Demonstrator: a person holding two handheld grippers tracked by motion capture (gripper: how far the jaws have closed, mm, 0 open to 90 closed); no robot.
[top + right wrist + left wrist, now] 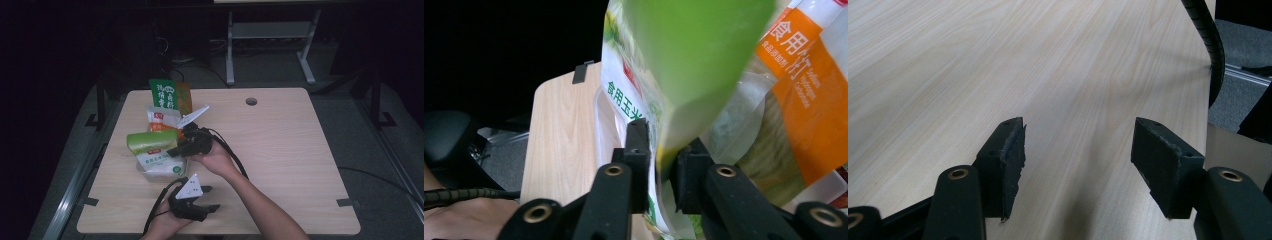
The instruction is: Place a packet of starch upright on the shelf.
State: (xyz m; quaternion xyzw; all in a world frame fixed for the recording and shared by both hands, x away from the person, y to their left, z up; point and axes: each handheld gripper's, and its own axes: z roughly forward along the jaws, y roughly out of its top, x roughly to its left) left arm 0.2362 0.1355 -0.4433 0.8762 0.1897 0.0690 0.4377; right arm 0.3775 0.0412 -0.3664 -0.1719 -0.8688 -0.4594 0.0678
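Low in the frame, the left gripper (196, 202) is hovering with jaws spread wide over bare, pale wood-grain table (280, 150). Just above centre, the right gripper (186, 144) is pinching the glossy green-and-white pouch (152, 145), apparently mid-way into the clear tray (161, 174). Behind, an orange-white bag (161, 119) and green packet (164, 93) are awaiting handling.
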